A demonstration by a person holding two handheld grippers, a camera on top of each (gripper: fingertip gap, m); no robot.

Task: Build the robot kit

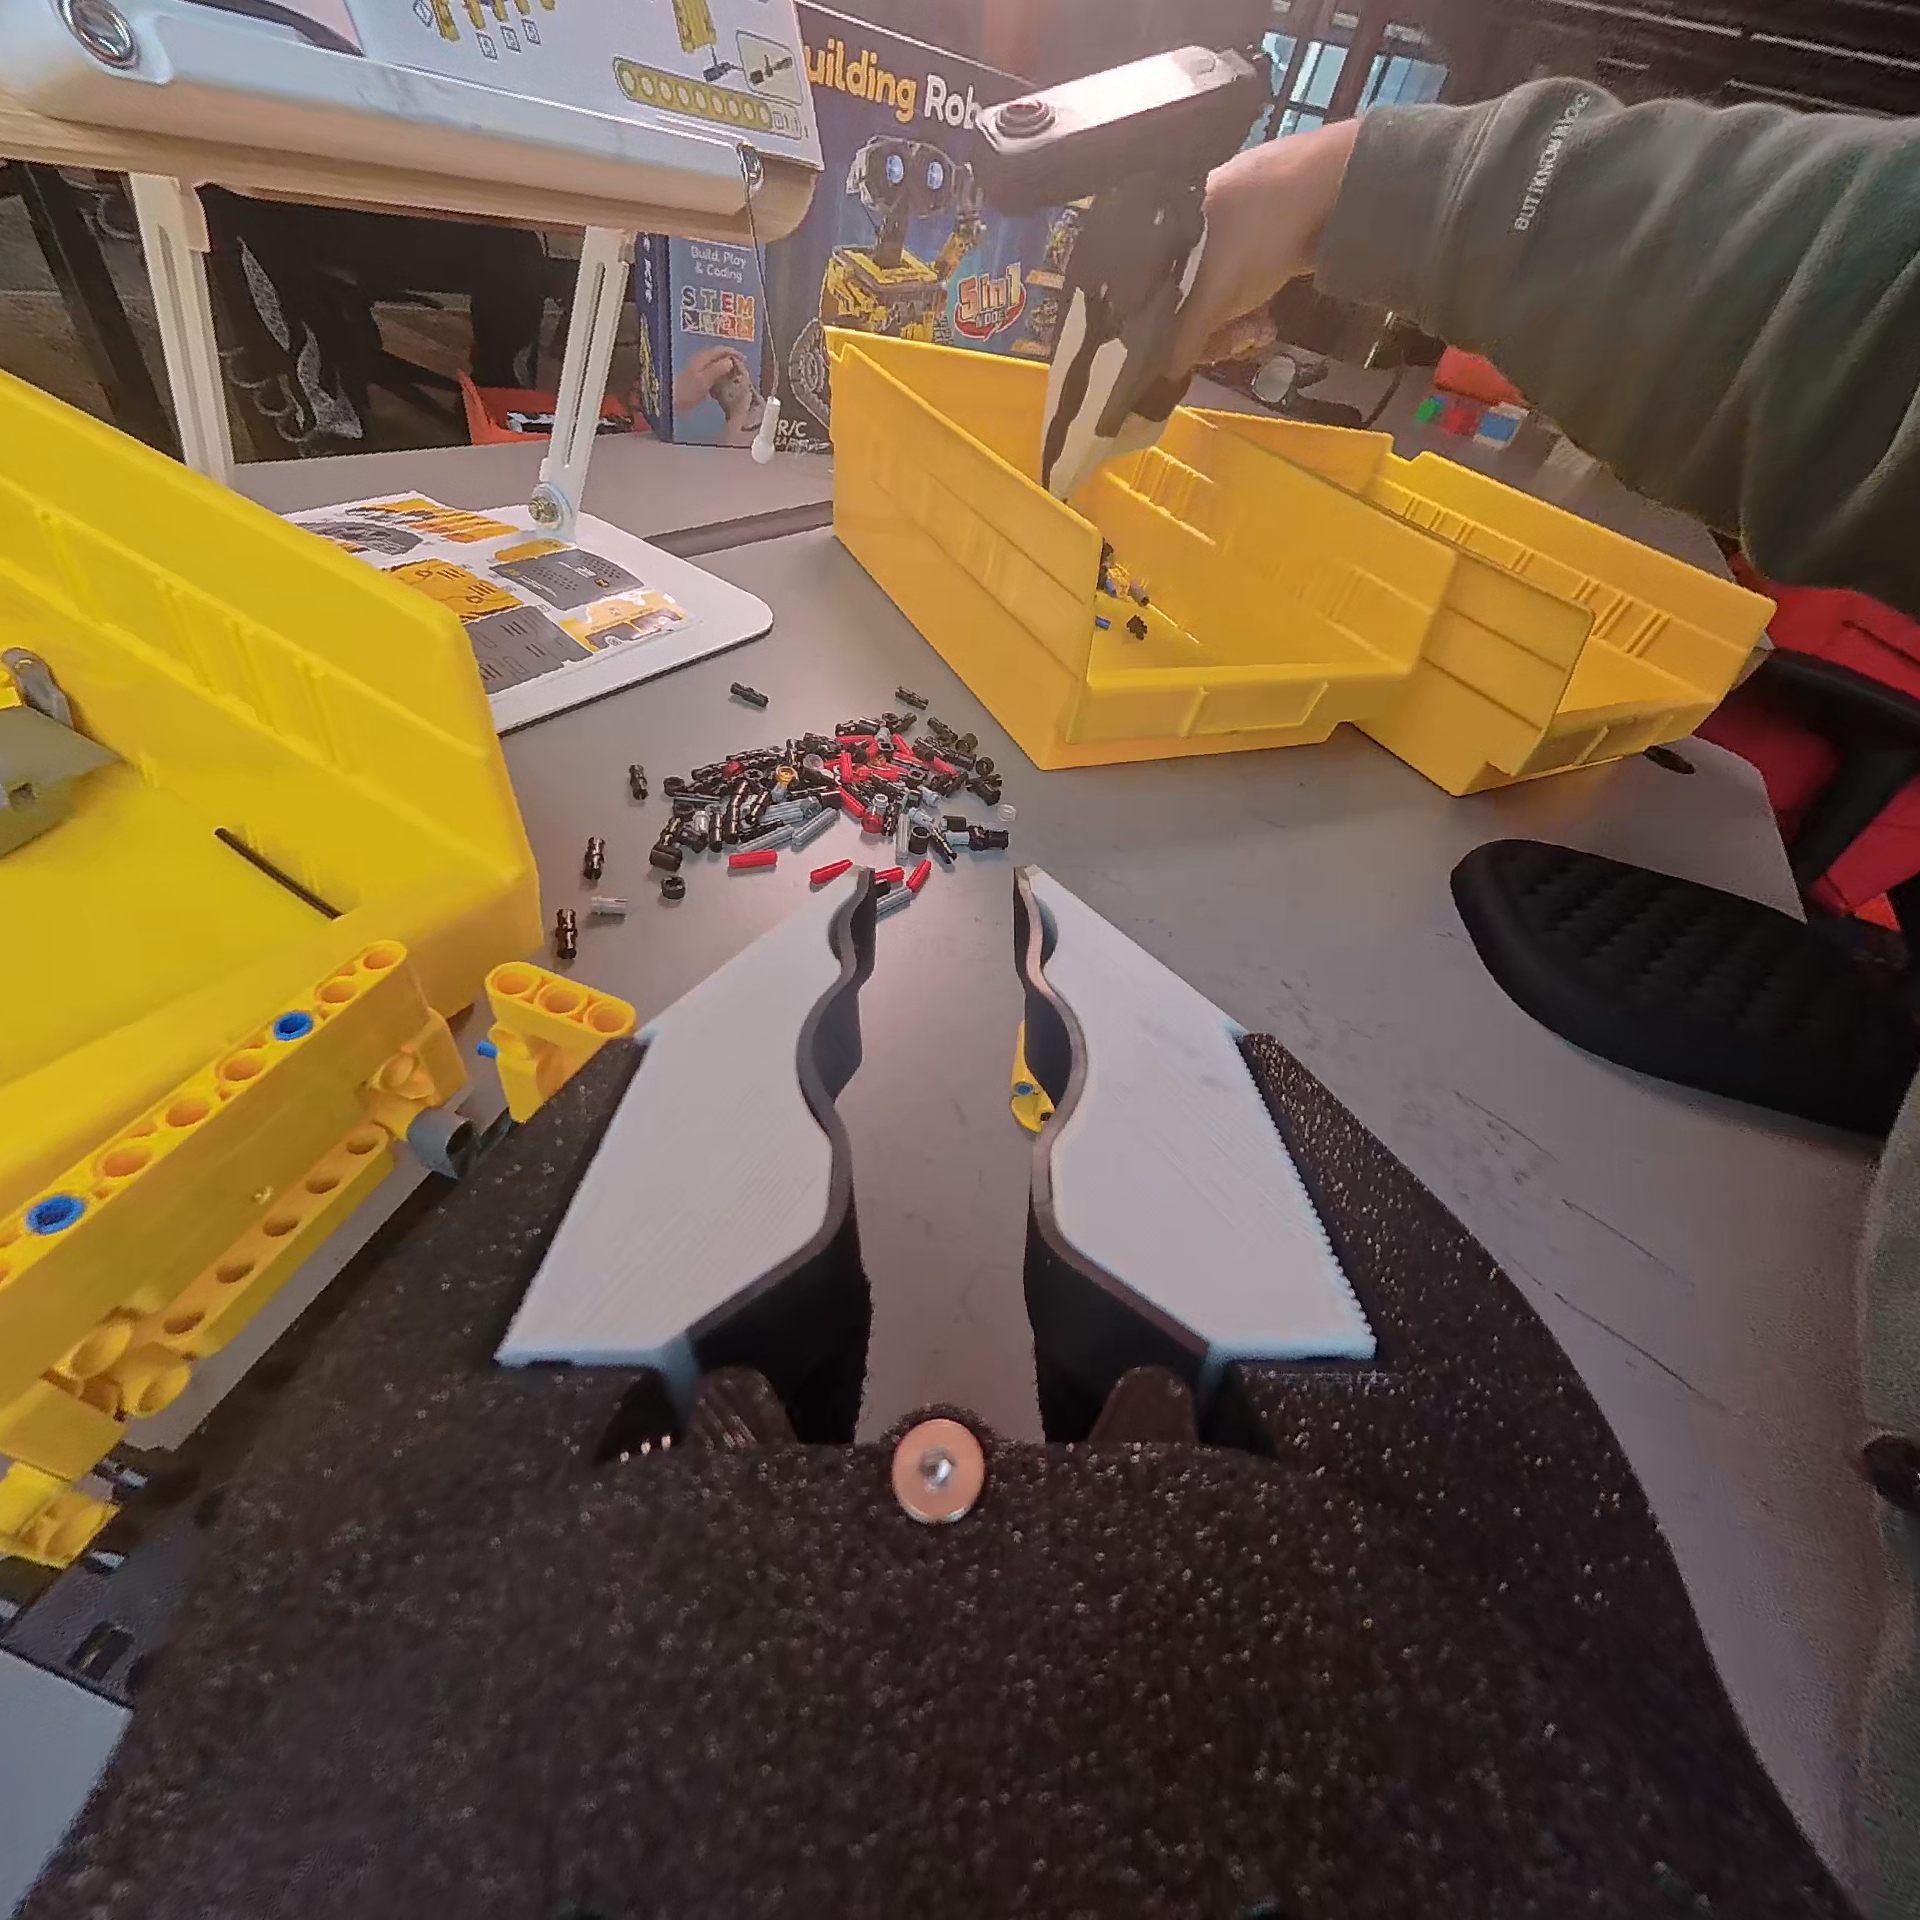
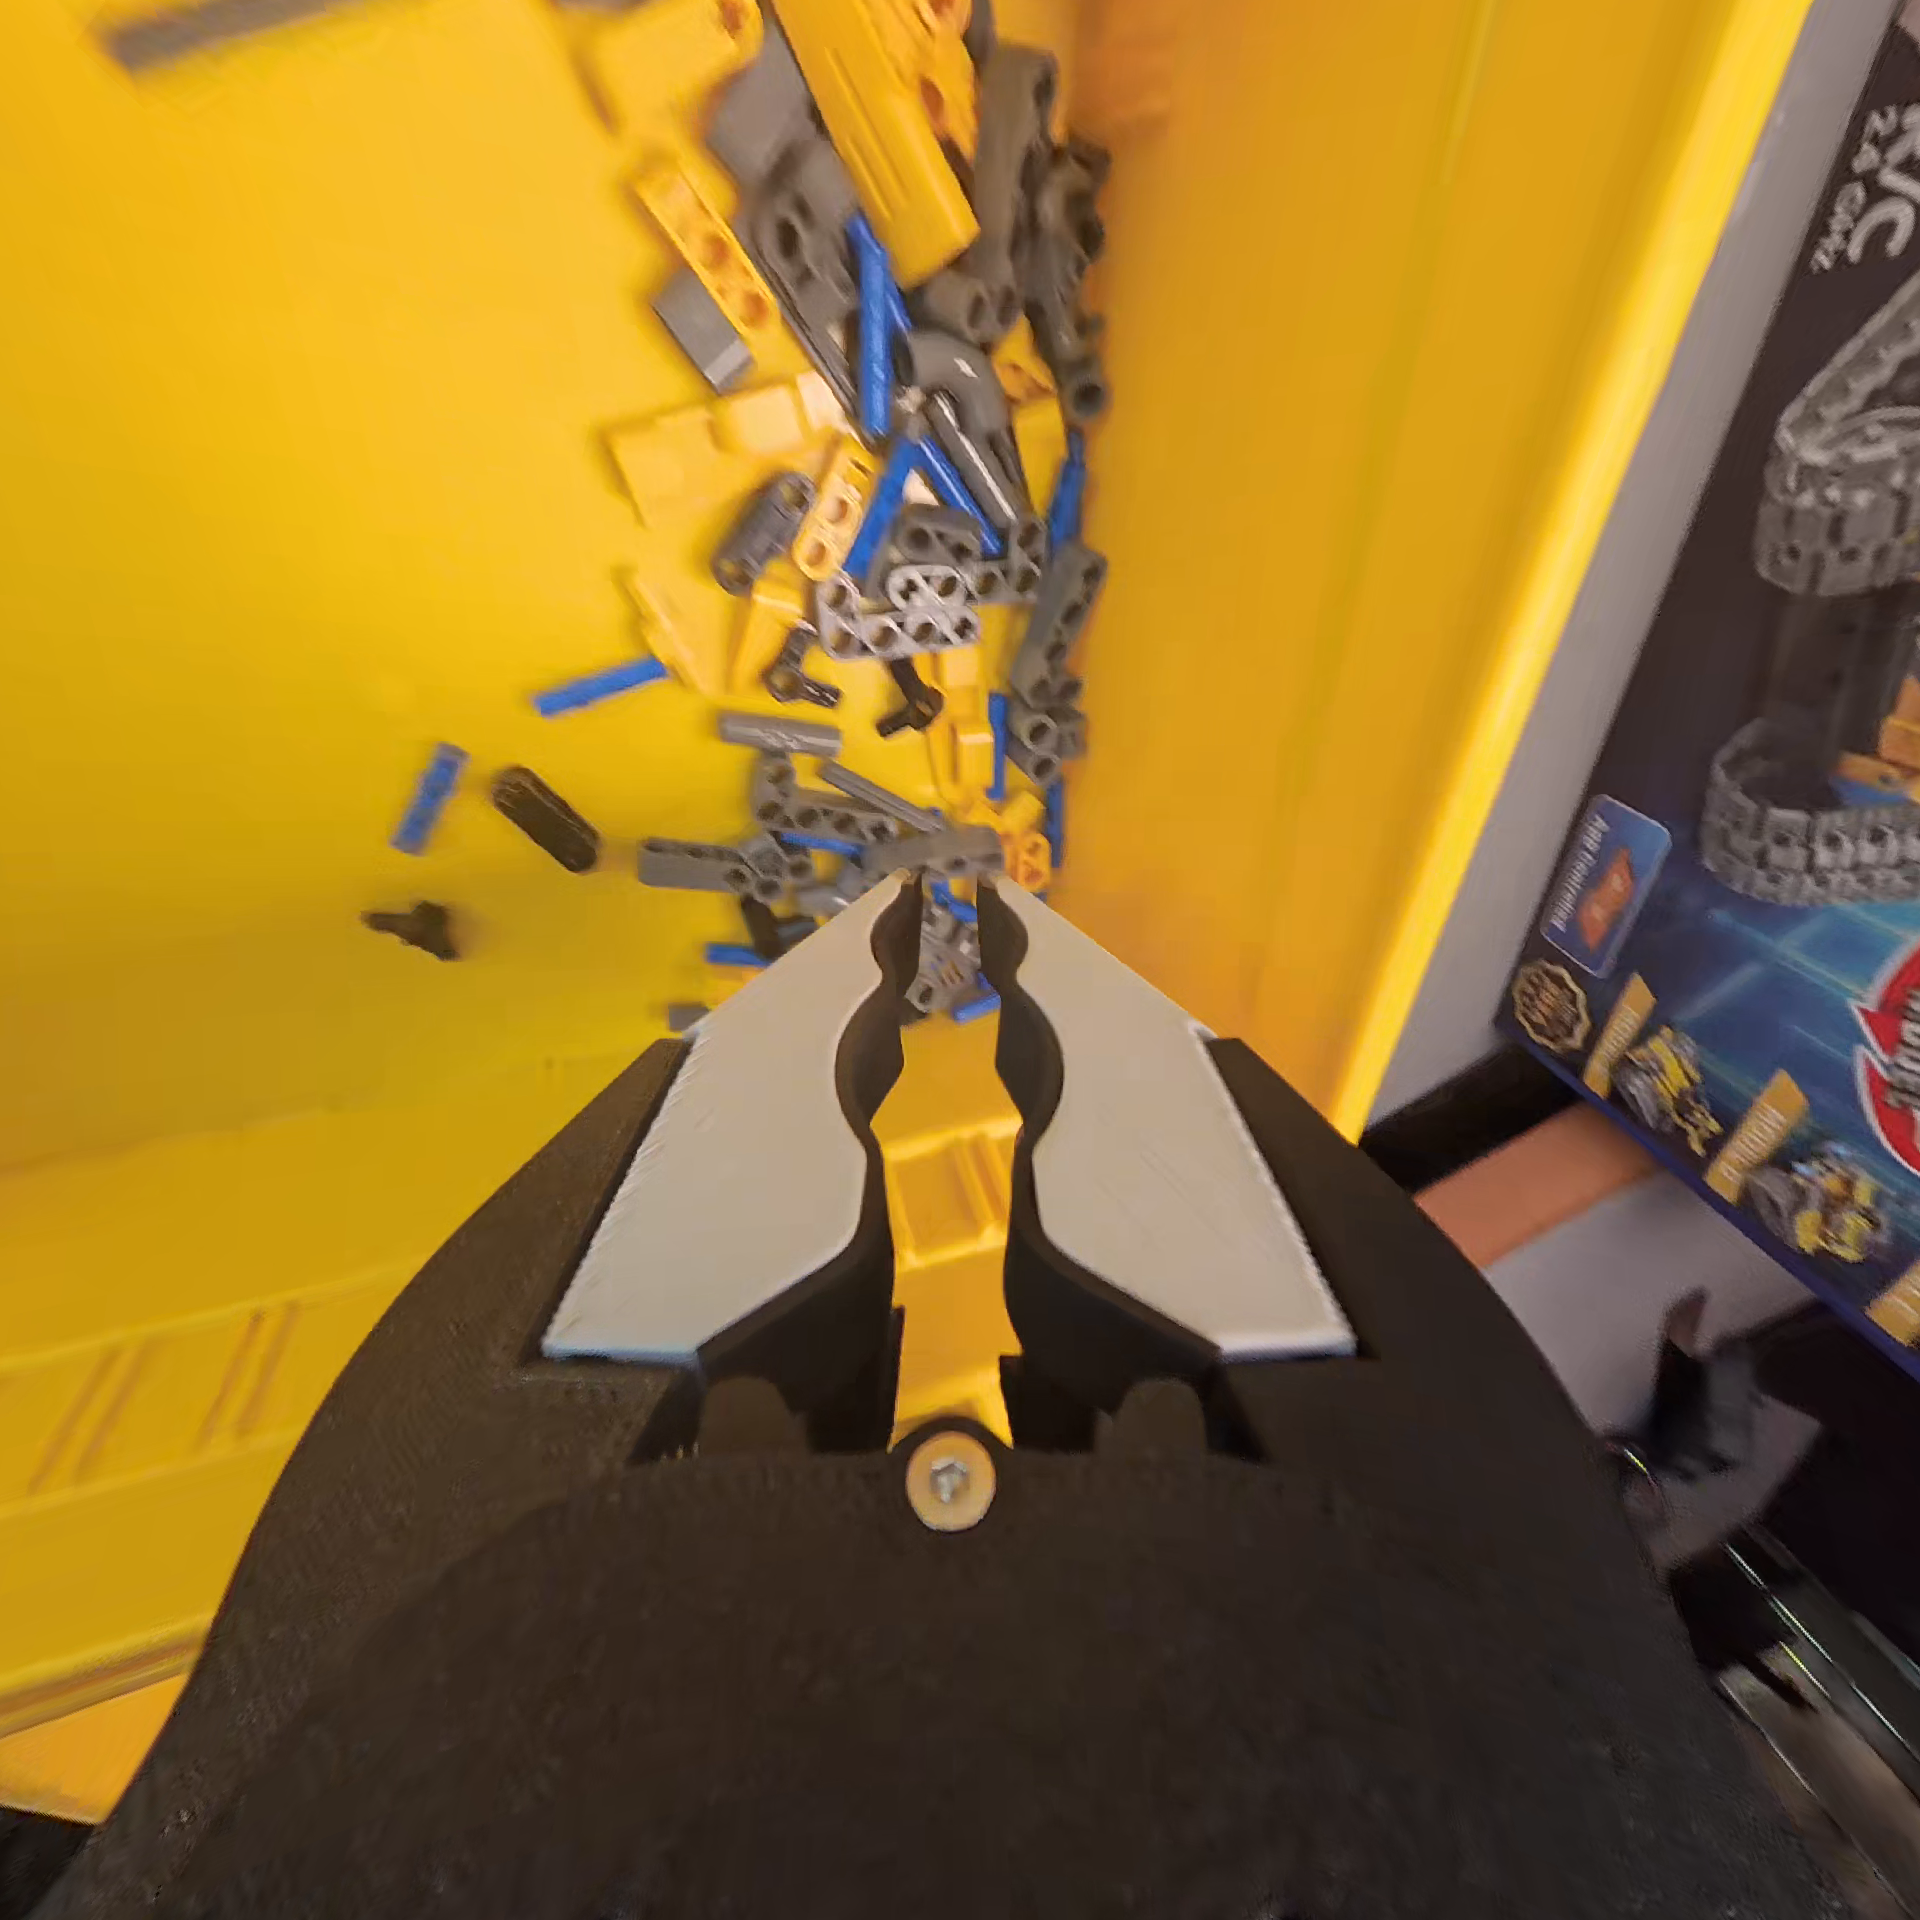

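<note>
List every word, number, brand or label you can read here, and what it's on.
I do not copy out writing, so here is only what bears it.
Dark blue toy box behind the yellow bins: large print, legible.
Smaller blue box: legible print.
Booklet on the stand: numbers too small to read.
Green sleeve: small print.

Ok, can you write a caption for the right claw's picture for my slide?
Right claw, slightly open, reaches into a yellow bin over a heap of grey, blue and yellow building pieces.

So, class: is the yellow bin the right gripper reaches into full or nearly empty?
Nearly empty: the yellow bin holds one cluster of building pieces along one wall; most of its floor is bare.
</note>
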